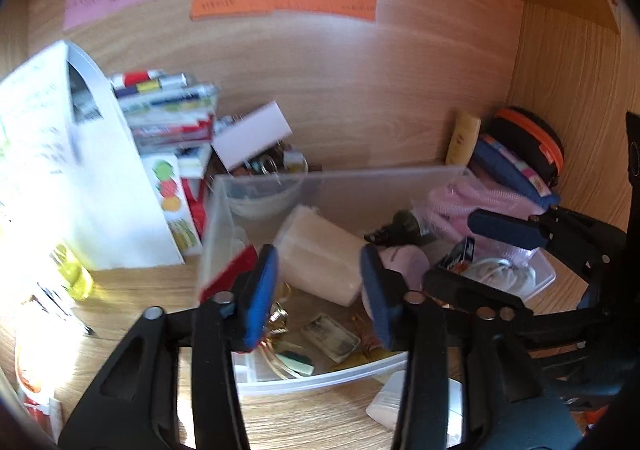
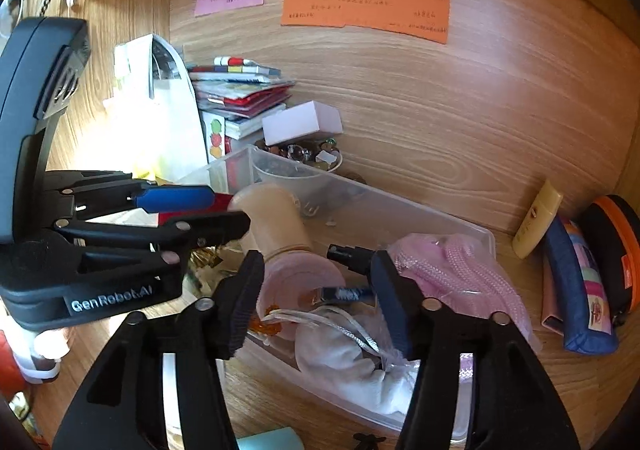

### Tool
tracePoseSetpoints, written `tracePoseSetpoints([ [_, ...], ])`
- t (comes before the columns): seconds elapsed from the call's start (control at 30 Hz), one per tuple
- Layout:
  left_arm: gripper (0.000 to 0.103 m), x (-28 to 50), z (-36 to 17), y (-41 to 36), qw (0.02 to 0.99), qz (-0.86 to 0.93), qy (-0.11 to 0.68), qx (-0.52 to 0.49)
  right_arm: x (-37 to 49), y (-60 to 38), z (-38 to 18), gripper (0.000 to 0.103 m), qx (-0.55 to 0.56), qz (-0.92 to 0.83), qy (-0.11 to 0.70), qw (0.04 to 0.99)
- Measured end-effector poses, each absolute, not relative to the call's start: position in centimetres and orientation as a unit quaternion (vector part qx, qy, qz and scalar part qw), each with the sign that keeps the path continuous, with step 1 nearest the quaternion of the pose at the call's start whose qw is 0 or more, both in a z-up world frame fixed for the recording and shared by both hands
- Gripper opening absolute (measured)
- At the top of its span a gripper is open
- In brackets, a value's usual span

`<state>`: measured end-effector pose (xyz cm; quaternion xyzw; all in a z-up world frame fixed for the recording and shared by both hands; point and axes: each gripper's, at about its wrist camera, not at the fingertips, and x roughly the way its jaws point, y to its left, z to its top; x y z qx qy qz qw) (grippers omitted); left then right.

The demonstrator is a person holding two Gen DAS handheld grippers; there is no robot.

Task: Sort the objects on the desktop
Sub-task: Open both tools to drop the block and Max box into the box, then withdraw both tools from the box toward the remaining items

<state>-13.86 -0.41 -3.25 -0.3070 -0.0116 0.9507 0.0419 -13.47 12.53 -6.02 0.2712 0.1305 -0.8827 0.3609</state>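
Both grippers, left [image 1: 318,290] and right [image 2: 318,302], hover half-open and empty over the part-filled clear bin [image 2: 440,218]; pouches [image 2: 576,282] still lie outside.

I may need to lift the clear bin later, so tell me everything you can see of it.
The clear bin is a long, shallow, frosted plastic tray with low straight walls and rounded corners, open on top. It sits flat on the wooden desk, close to the back panel. Inside lie a beige bottle, a pink cord bundle, a white cloth pouch, a small black spray bottle and small bits. Both grippers hover over it; neither visibly touches it.
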Motion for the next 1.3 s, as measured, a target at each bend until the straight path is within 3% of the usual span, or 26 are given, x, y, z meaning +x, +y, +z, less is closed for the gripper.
tracePoseSetpoints([
  [0.07, 0.059, -13.4, -2.8, -0.5, 0.03, 0.957, -0.007, -0.289, -13.3, 13.1, -5.2, 0.062, 0.26, -0.888, 0.118, 0.36],
  [0.13, 0.062, -13.3, -2.5, -0.6, 0.024, 0.959, -0.003, -0.281, -13.1, 13.6, -4.6, 0.076, 0.247, -0.897, 0.116, 0.348],
  [0.23, 0.065, -13.0, -2.3, -0.6, 0.019, 0.96, 0.009, -0.278, -13.1, 14.6, -3.4, 0.079, 0.241, -0.903, 0.101, 0.341],
  [0.3, 0.074, -12.5, -1.9, -0.8, 0.011, 0.962, 0.014, -0.274, -13.1, 15.3, -2.7, 0.083, 0.249, -0.903, 0.093, 0.338],
  [0.37, 0.091, -11.8, -1.5, -1.0, 0.008, 0.963, 0.013, -0.268, -12.8, 16.1, -2.2, 0.087, 0.249, -0.905, 0.093, 0.333],
  [0.47, 0.1, -10.8, -0.9, -1.2, 0.001, 0.966, 0.013, -0.258, -11.9, 16.9, -1.9, 0.089, 0.244, -0.909, 0.101, 0.324],
  [0.6, 0.101, -10.0, -0.8, -1.4, 0.009, 0.964, 0.007, -0.267, -10.9, 18.0, -2.1, 0.095, 0.243, -0.912, 0.105, 0.311],
  [1.3, 0.101, -6.6, -4.5, 0.3, 0.056, 0.937, -0.002, -0.345, -8.5, 23.0, -6.6, 0.095, 0.301, -0.904, 0.146, 0.267],
])
